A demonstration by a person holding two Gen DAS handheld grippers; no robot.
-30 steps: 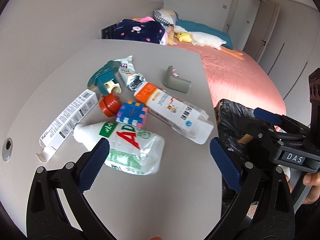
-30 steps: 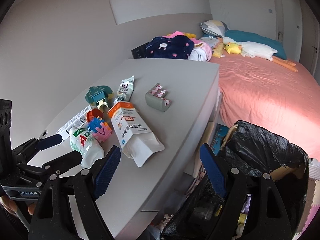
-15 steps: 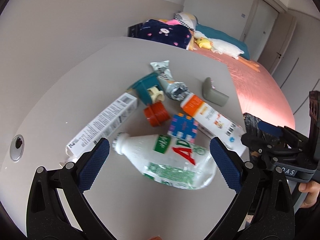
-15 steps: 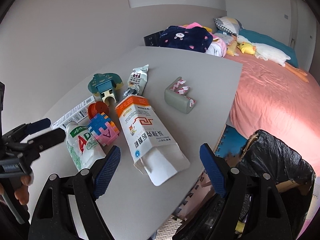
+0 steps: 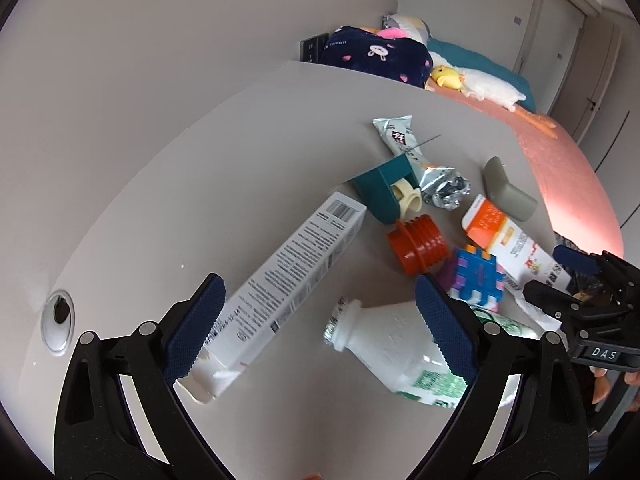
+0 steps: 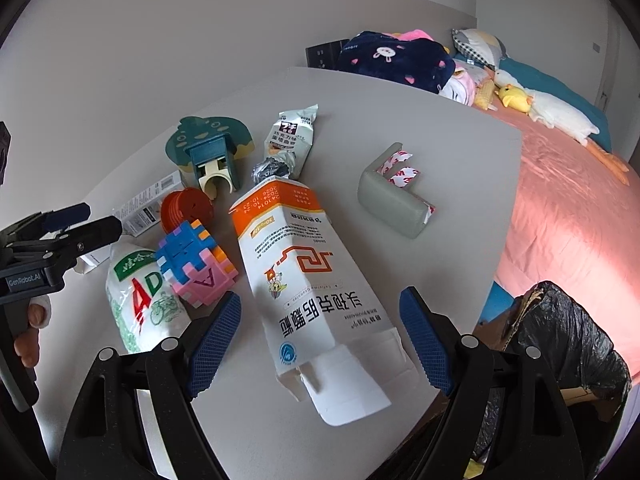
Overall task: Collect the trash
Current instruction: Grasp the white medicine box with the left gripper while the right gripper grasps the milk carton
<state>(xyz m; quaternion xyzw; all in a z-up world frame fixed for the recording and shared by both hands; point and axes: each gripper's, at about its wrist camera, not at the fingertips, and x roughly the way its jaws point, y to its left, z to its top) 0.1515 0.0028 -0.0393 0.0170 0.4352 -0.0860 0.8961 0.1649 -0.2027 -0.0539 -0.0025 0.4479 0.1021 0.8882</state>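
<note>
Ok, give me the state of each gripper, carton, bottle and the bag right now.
Left gripper: open, empty.
Right gripper: open, empty.
Orange carton: lying flat, end torn open.
White box: lying flat, flap open.
Bottle: on its side, uncapped.
Trash bag: open.

Pink bed (image 6: pixel 568 200), plush duck (image 6: pixel 556 110)
</note>
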